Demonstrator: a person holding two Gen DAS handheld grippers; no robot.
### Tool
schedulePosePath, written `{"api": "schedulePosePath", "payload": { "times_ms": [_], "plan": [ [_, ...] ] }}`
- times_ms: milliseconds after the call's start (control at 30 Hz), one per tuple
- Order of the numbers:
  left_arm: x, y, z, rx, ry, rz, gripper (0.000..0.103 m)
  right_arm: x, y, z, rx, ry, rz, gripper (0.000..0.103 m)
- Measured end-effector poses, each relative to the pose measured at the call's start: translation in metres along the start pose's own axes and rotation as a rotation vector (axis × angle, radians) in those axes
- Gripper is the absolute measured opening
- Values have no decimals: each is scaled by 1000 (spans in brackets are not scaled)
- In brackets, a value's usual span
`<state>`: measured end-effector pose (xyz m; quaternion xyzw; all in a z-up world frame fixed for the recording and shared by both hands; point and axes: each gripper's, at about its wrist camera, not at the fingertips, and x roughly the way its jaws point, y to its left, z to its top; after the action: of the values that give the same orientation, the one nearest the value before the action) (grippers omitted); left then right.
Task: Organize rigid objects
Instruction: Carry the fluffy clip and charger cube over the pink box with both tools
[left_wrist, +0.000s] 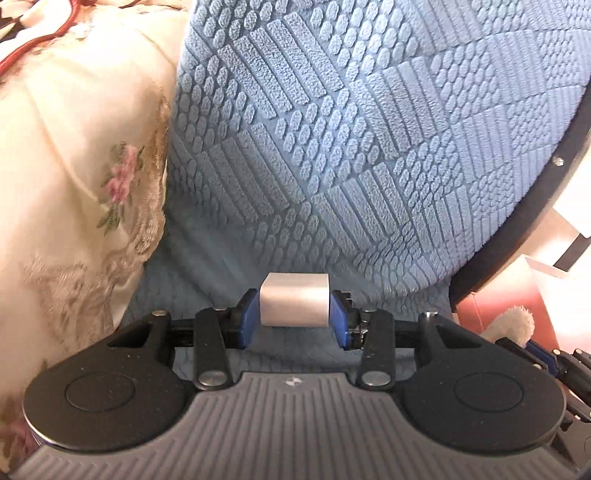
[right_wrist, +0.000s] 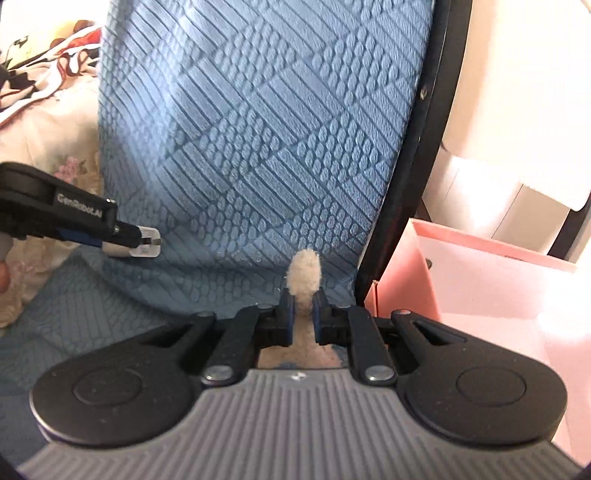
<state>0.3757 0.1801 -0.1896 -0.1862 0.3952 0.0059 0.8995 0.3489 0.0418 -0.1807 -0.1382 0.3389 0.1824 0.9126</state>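
My left gripper (left_wrist: 294, 314) is shut on a small white plug adapter (left_wrist: 294, 304), held just above the blue textured seat cover (left_wrist: 295, 129). The adapter and the left gripper also show at the left of the right wrist view, the adapter (right_wrist: 146, 246) sticking out of the black fingers (right_wrist: 125, 230). My right gripper (right_wrist: 303, 314) is shut on a cream fluffy plush piece (right_wrist: 305, 275), which pokes up between the blue pads. The plush also shows at the right edge of the left wrist view (left_wrist: 511, 325). Both grippers are close to the seat's backrest.
A pink open box (right_wrist: 480, 280) stands to the right, past the dark chair frame (right_wrist: 413, 184); it also shows in the left wrist view (left_wrist: 517, 295). A cream floral cloth (left_wrist: 74, 166) lies at the left. White furniture (right_wrist: 517, 110) is behind the box.
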Motion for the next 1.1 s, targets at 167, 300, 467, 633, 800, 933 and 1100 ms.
{"api": "schedulePosePath", "payload": {
  "times_ms": [167, 300, 467, 633, 800, 933, 1100],
  "plan": [
    [-7, -6, -13, -3, 6, -17, 46, -20, 3, 0, -4, -27, 12, 13],
    [-14, -22, -33, 25, 0, -11, 46, -36, 1, -6, 11, -31, 32, 13],
    [-32, -42, -57, 54, 3, -14, 46, -57, -5, -21, 41, -16, 60, 13],
    [-40, -60, -78, 104, 15, -8, 46, -69, -13, -38, 61, 31, 105, 13],
    [-50, -71, -91, 120, 28, -19, 46, -73, -30, -46, 128, 85, 148, 13],
    [-63, -79, -92, 118, 22, -41, 46, -80, -45, -42, 161, 99, 168, 13],
    [-80, -107, -89, 179, -25, -46, 46, -96, -62, -26, 153, 68, 180, 13]
  ]
}}
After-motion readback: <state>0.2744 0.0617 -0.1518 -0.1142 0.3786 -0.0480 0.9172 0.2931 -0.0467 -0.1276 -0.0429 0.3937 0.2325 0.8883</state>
